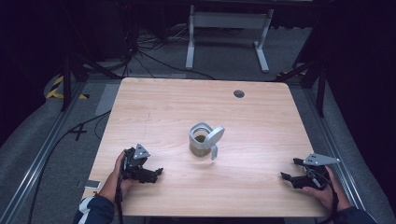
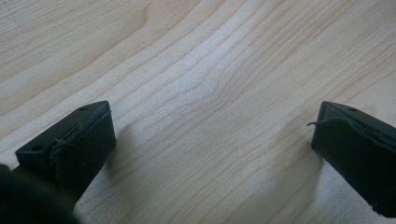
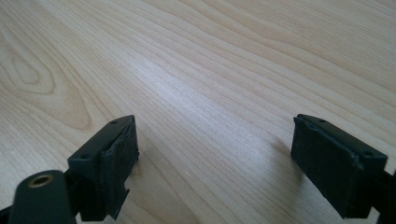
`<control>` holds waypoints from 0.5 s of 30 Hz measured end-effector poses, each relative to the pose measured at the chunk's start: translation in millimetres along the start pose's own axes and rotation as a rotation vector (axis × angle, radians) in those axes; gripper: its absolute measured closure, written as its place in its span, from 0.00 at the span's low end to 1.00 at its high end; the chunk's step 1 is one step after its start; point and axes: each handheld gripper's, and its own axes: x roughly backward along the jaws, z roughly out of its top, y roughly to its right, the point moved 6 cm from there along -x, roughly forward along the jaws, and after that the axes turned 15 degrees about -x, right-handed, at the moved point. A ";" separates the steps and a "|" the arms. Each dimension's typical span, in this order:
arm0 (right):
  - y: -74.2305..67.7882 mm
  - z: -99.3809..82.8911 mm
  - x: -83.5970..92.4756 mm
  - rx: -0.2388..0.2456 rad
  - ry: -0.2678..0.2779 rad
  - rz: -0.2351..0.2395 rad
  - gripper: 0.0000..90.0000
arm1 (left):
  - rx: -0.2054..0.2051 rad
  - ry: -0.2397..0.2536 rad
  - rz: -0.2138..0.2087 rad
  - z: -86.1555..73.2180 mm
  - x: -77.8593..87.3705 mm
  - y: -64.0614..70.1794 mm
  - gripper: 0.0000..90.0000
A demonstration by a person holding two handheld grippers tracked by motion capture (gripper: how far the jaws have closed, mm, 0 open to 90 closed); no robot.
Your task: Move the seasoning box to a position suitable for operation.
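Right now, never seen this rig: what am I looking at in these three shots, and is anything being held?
No robot here: a person holds a two-jaw gripper in each hand. The high view looks down from above the person's side of the wooden table; the left gripper is at its left, the right gripper at its right. The other two pictures come from cameras riding on each gripper, looking along its black jaws at bare wood. Both stand open, holding nothing. In the table's middle stands a small container with its grey lid flipped open.
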 end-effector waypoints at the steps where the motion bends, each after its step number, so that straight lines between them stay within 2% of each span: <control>1: 0.0 -0.5 0.5 -0.001 -0.002 -0.002 0.17 | -0.001 0.000 -0.001 -0.1 0.1 -0.1 0.00; 5: 0.1 -1.5 1.9 -0.003 -0.004 -0.001 0.17 | 0.000 -0.001 -0.004 -0.6 0.6 0.0 0.00; 8: 0.4 -1.2 1.5 0.000 -0.004 0.005 0.17 | -0.024 0.000 -0.017 -2.4 2.2 -1.0 0.00; 11: 0.6 -0.2 1.8 0.005 -0.018 0.001 0.19 | -0.031 -0.004 -0.034 -4.2 4.3 -0.2 0.00; 12: -0.2 0.3 2.1 -0.001 -0.024 0.001 0.23 | -0.032 0.000 -0.031 -4.4 4.4 -0.1 0.00; 13: -2.0 2.0 5.0 -0.003 -0.034 -0.004 0.40 | -0.031 0.005 -0.027 -4.2 4.1 0.1 0.00; 15: -2.5 2.6 5.5 -0.006 -0.036 -0.006 0.44 | -0.032 -0.001 -0.031 -4.5 4.6 -0.1 0.00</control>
